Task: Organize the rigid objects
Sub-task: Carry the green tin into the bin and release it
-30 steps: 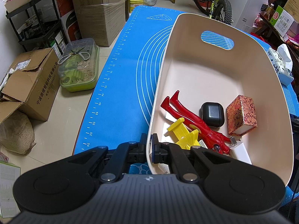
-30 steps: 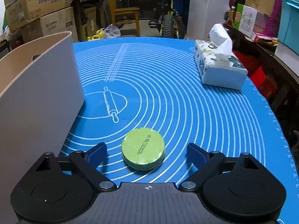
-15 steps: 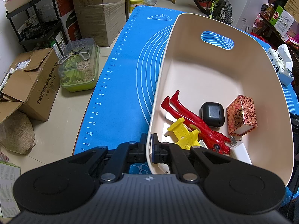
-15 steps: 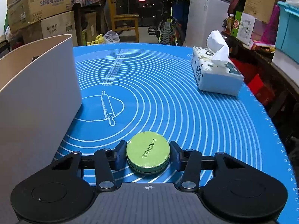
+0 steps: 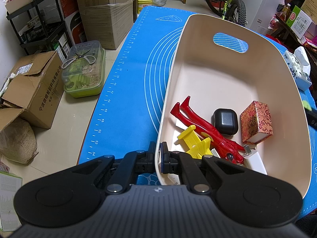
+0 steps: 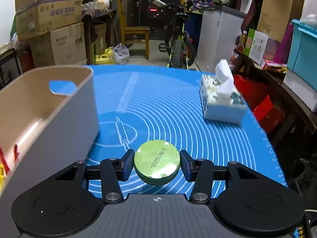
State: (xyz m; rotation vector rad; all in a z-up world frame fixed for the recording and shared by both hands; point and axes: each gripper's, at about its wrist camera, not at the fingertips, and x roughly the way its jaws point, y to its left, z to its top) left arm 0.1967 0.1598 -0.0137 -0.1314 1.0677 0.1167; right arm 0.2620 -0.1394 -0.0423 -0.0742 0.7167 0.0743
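Covering the table, blue mat point(image 6: 198, 138) amid boxes point(image 6: 49, 15).

A tissue box point(image 6: 221, 101) sits on the blue mat point(image 6: 168, 107); cardboard boxes point(image 5: 31, 91), a bicycle point(image 6: 178, 45) and a chair point(image 6: 134, 33) stand beyond.

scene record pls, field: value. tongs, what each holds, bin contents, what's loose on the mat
left tongs: shut on bin near rim
right tongs: shut on green tin, clear of mat
bin contents: red figure, yellow toy, black case, patterned box, white items partly hidden
loose on mat: tissue pack
bin position: left of tin in right view
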